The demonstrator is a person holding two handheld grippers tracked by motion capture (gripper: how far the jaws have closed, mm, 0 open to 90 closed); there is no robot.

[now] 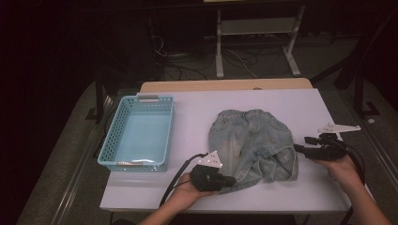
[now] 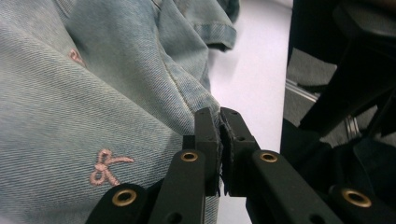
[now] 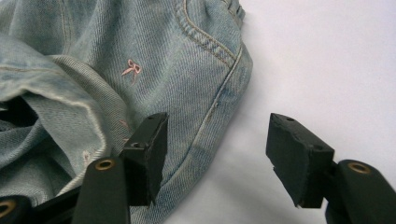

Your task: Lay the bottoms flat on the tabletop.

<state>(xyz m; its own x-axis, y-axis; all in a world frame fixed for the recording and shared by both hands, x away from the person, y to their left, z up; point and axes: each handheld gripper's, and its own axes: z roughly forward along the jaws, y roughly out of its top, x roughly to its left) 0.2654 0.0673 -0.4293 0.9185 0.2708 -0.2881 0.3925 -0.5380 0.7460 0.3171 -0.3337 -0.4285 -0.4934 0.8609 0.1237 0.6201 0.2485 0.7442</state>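
Two grippers work on one pair of light denim shorts [image 1: 251, 140] lying on the white table [image 1: 197, 112]. In the high view the shorts sit a little right of the table's middle, with the gathered waistband toward 12 o'clock and the leg openings toward 6 o'clock, so the long axis runs roughly from 12 to 6; the leg on the 4 o'clock side is rumpled and folded over. Small pink embroidered bows [image 2: 106, 166] dot the cloth.

At the shorts' 7 o'clock corner, the left gripper [image 2: 219, 135] has its jaws pressed together on a fold of the denim hem, the frayed edge caught between the pads. At 3 o'clock of the shorts, the right gripper [image 3: 219, 149] points at the garment's side with its jaws spread apart: one pad is over the cloth by the side seam, the other over bare table, and nothing is pinched.

A light blue plastic basket [image 1: 112, 136] stands at 9 o'clock of the shorts, well apart.
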